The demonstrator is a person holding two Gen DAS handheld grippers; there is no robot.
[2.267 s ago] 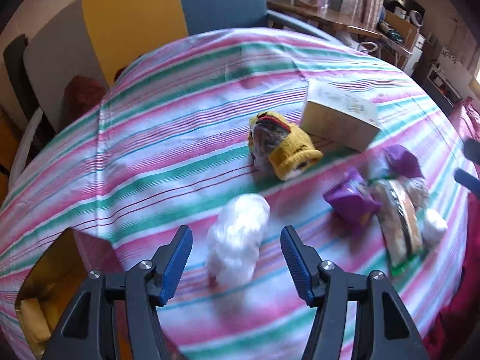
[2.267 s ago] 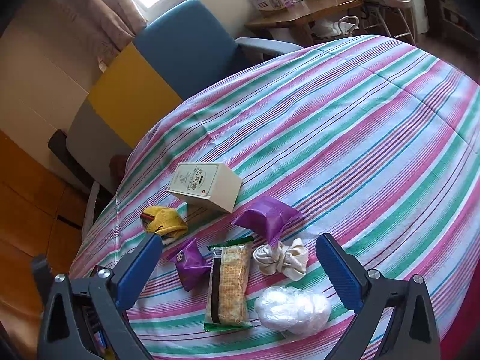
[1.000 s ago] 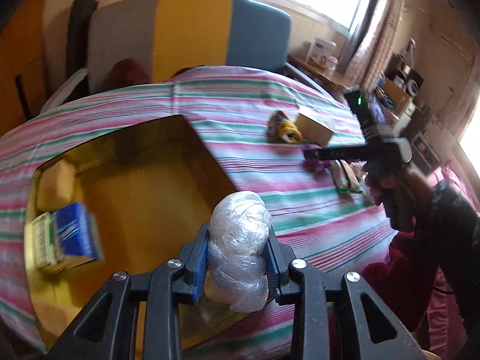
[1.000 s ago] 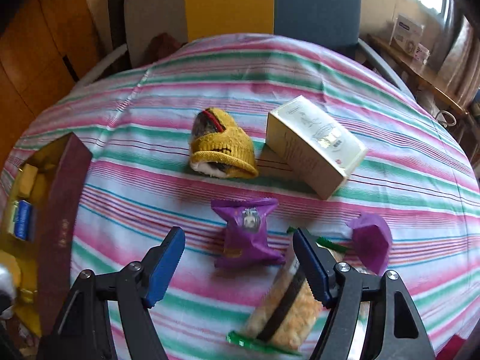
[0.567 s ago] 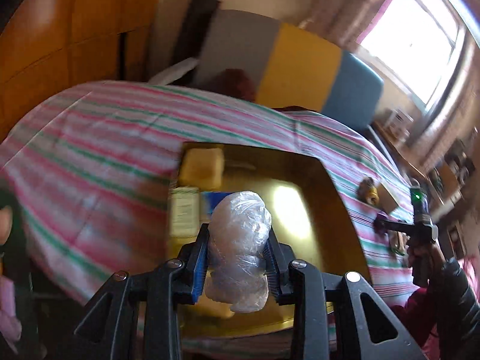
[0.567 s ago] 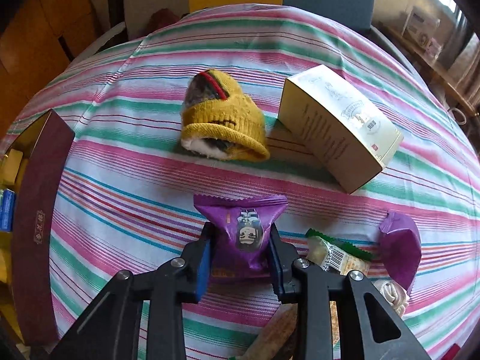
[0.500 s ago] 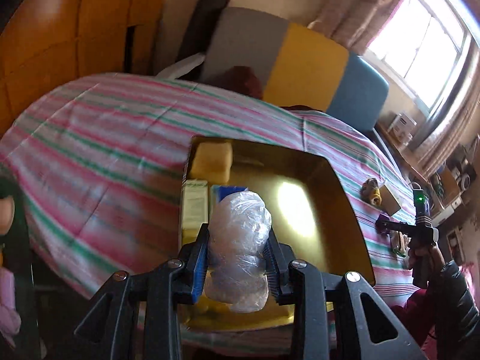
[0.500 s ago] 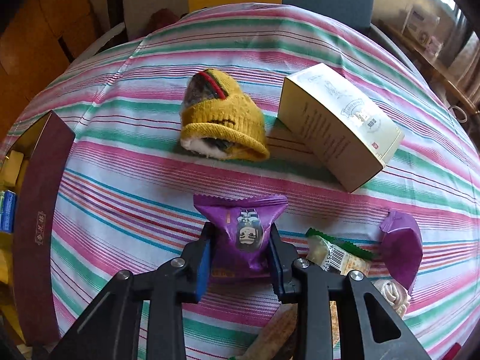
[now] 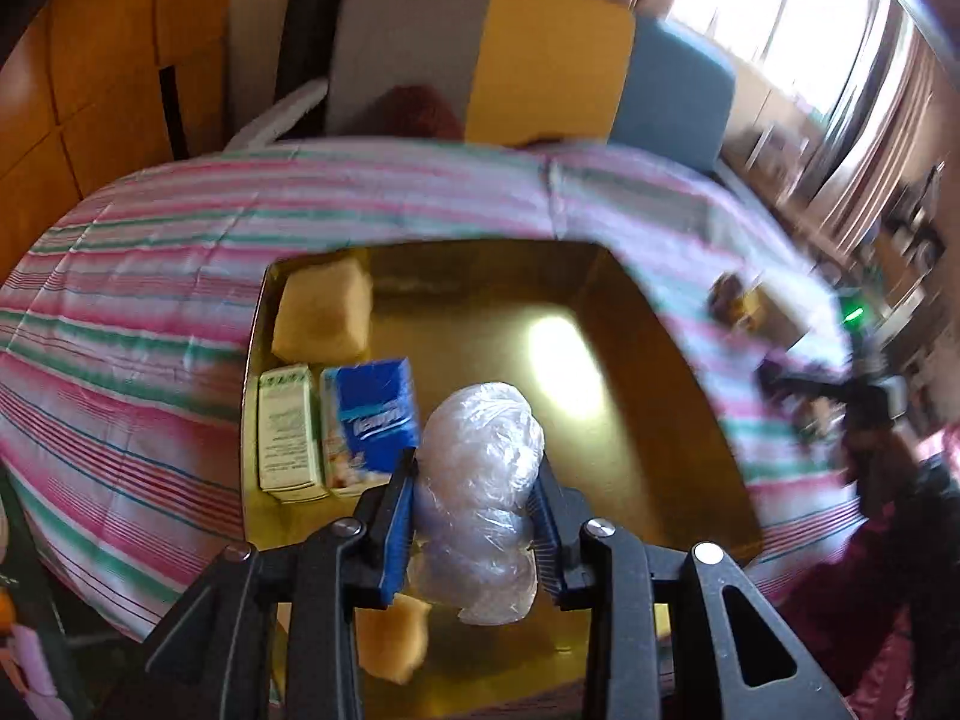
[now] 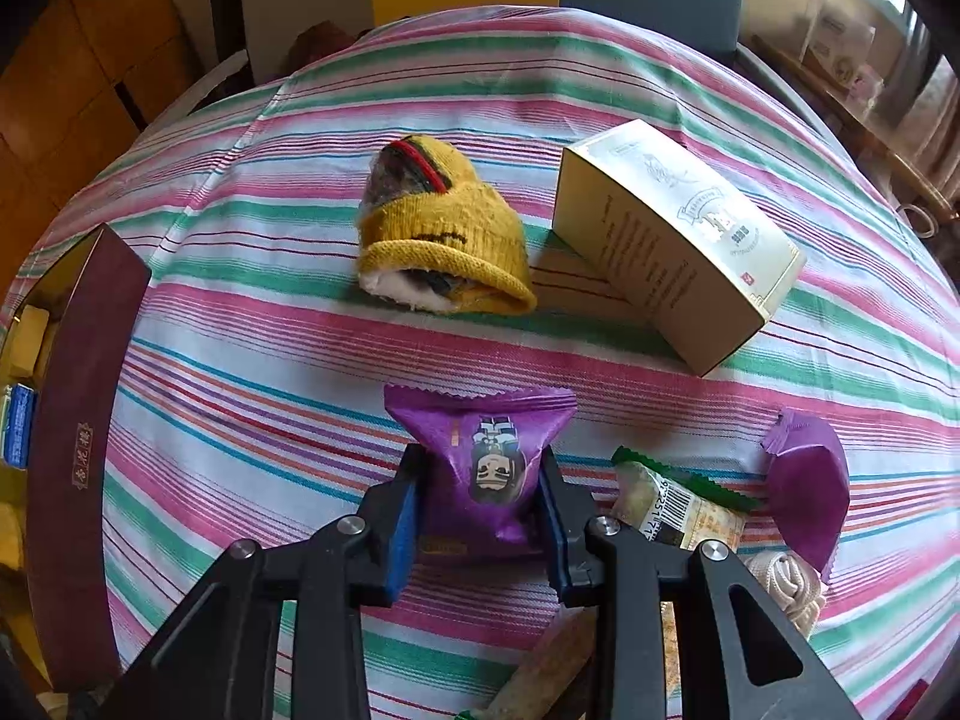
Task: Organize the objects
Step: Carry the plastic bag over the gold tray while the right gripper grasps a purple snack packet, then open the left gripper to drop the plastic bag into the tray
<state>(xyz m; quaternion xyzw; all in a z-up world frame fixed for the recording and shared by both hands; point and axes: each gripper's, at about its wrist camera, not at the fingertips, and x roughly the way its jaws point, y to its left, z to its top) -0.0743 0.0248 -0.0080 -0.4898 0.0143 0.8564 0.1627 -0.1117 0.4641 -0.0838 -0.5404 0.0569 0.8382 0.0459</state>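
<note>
Left tool (image 9: 474,516) clenched on a crinkly clear plastic bundle (image 9: 480,498) above the gold-lined box (image 9: 648,372) — right tool (image 10: 480,516) grasping a purple snack packet (image 10: 480,456) on the striped desk (image 10: 252,360).

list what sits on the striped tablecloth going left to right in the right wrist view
dark maroon box wall → yellow knit hat → purple snack packet in the right gripper → cream cardboard box → second purple packet

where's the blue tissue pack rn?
Left wrist view: blue tissue pack lies inside the gold box, left side, between a pale carton and the gripped plastic-wrapped bundle.
</note>
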